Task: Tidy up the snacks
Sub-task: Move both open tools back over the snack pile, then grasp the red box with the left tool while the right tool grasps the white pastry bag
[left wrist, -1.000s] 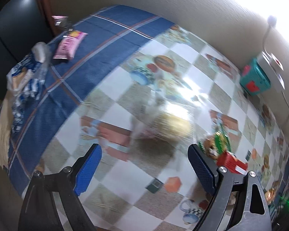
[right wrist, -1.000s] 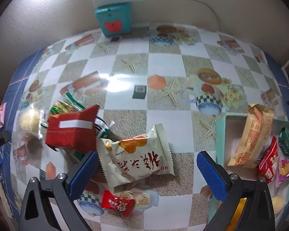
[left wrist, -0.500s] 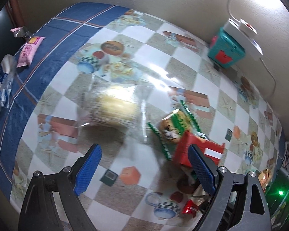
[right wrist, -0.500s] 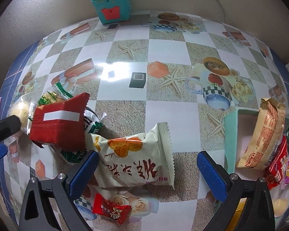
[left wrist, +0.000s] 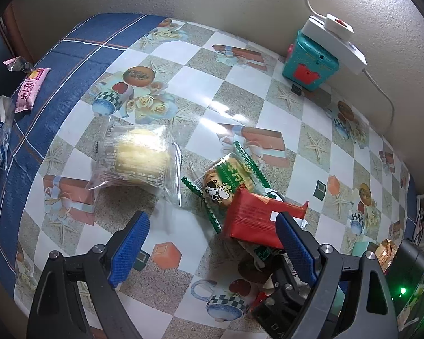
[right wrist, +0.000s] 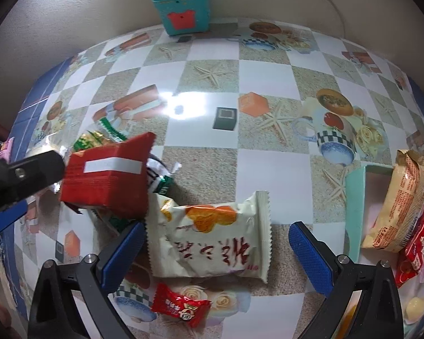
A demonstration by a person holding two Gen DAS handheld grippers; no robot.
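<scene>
My left gripper (left wrist: 212, 240) is open and empty above the table. Ahead of it lie a clear-wrapped yellow cake (left wrist: 140, 158), a green cow-print cookie pack (left wrist: 226, 180) and a red snack pack (left wrist: 257, 217) near its right finger. My right gripper (right wrist: 216, 250) is open, its fingers either side of a white snack bag (right wrist: 212, 237). The red pack (right wrist: 107, 178) lies to the left, a small red candy (right wrist: 181, 308) below. A mint box (right wrist: 353, 197) at the right holds an orange bag (right wrist: 401, 200) and other snacks.
A teal box (left wrist: 311, 65) with a white power strip (left wrist: 336, 42) on top stands at the wall. A pink packet (left wrist: 28, 90) and clear wrappers lie on the blue cloth at the left edge. The left gripper's body shows at the left of the right wrist view (right wrist: 19, 178).
The left gripper has swung right, from the blue cloth side toward the snack pile. The right gripper has moved forward and down over the white bag. Both stay open.
</scene>
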